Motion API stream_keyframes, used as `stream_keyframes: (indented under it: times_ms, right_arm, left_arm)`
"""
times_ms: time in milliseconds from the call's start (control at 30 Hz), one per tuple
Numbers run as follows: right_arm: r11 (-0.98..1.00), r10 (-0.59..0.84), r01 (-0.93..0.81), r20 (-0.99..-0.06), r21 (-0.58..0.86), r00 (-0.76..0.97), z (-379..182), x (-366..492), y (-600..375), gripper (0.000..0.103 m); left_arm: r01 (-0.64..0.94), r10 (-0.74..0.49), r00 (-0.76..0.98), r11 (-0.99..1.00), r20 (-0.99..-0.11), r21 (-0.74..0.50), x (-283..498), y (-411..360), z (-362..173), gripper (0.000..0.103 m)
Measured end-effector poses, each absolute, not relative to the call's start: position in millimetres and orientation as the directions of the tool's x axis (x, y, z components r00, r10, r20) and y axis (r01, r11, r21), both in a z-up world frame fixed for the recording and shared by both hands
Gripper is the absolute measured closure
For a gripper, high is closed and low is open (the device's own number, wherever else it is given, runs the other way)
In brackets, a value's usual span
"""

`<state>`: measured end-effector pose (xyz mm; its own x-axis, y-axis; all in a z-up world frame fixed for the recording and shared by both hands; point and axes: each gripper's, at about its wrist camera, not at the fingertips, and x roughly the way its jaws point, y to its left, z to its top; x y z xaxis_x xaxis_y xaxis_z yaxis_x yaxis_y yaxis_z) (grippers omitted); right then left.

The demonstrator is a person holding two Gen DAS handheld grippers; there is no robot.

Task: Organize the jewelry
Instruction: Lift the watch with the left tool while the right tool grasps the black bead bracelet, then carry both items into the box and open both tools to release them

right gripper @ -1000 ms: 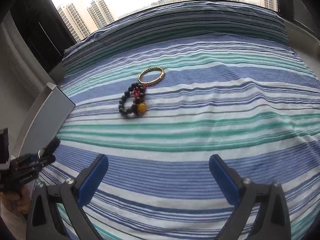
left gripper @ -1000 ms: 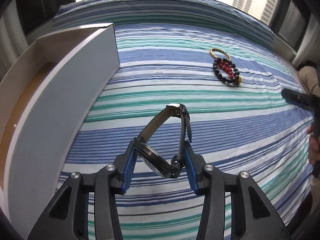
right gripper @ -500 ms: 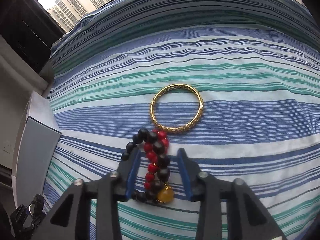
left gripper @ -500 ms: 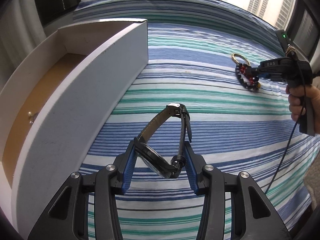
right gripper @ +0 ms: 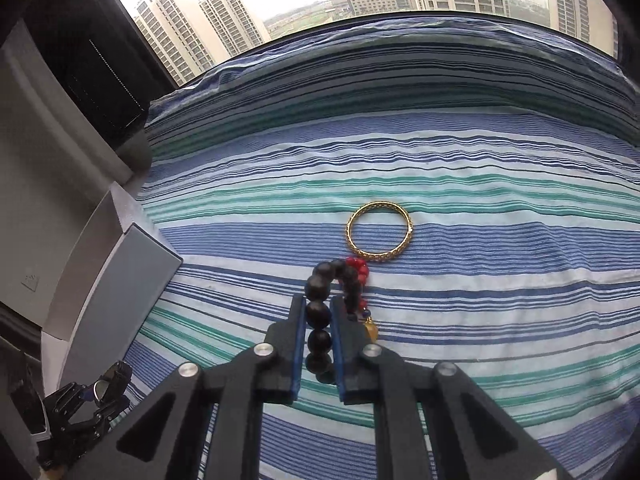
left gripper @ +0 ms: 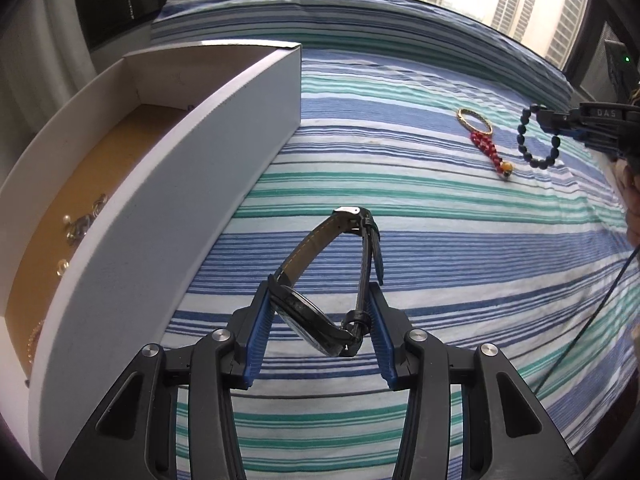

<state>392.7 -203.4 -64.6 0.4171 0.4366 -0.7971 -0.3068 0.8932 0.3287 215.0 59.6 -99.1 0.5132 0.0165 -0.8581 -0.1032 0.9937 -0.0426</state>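
Left wrist view shows the biggest thing first: the bed with its striped sheet (left gripper: 420, 208), blue, green and white, filling the scene. On its left side stands an open white box (left gripper: 192, 184) with a brown floor, and some small metal pieces (left gripper: 82, 220) lie inside already.

The left gripper (left gripper: 320, 330) has its jaws closed on a black wristwatch (left gripper: 320, 320); the strap loop stands up in front of the fingers, above the sheet, just right of the box wall. The right gripper (right gripper: 318, 340) is clamped on a black bead bracelet (right gripper: 320, 312), which hangs free in the air at the far right. Below it on the sheet remain a gold bangle (right gripper: 379, 236) and a red bead strand (left gripper: 490, 150) with an amber bead at its end, touching each other.

I think the step is carrying the watch into the box. To do it well, lift the watch over the near wall, lower close to the floor, away from the small pieces, and only then open the jaws.
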Motion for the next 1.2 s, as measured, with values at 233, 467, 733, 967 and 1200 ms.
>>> stream_keyframes:
  times_ms: [233, 467, 733, 967, 1200]
  right_arm:
    - [0.87, 0.475, -0.344, -0.789, 0.353, 0.391, -51, 335, -208, 0.091]
    - [0.829, 0.528, -0.411, -0.773, 0.379, 0.351, -49, 274, -176, 0.091]
    - [0.745, 0.604, -0.549, -0.732, 0.377, 0.316, -14, 230, -117, 0.091]
    - [0.682, 0.643, -0.648, -0.7, 0.339, 0.31, 24, 215, -68, 0.091]
    - [0.626, 0.687, -0.719, -0.651, 0.302, 0.324, 65, 223, -12, 0.091]
  left_arm:
    - [-0.09, -0.016, 0.505, 0.993, -0.863, -0.071, 176, 59, -96, 0.057]
    - [-0.07, -0.035, 0.514, 0.994, -0.857, -0.083, 137, 64, -79, 0.057]
    - [-0.085, -0.073, 0.564, 0.986, -0.823, -0.146, 102, 88, -34, 0.057]
    - [-0.141, -0.052, 0.604, 0.975, -0.795, -0.171, 81, 130, 2, 0.057]
    - [-0.266, 0.027, 0.634, 0.946, -0.773, -0.185, 85, 206, 39, 0.057]
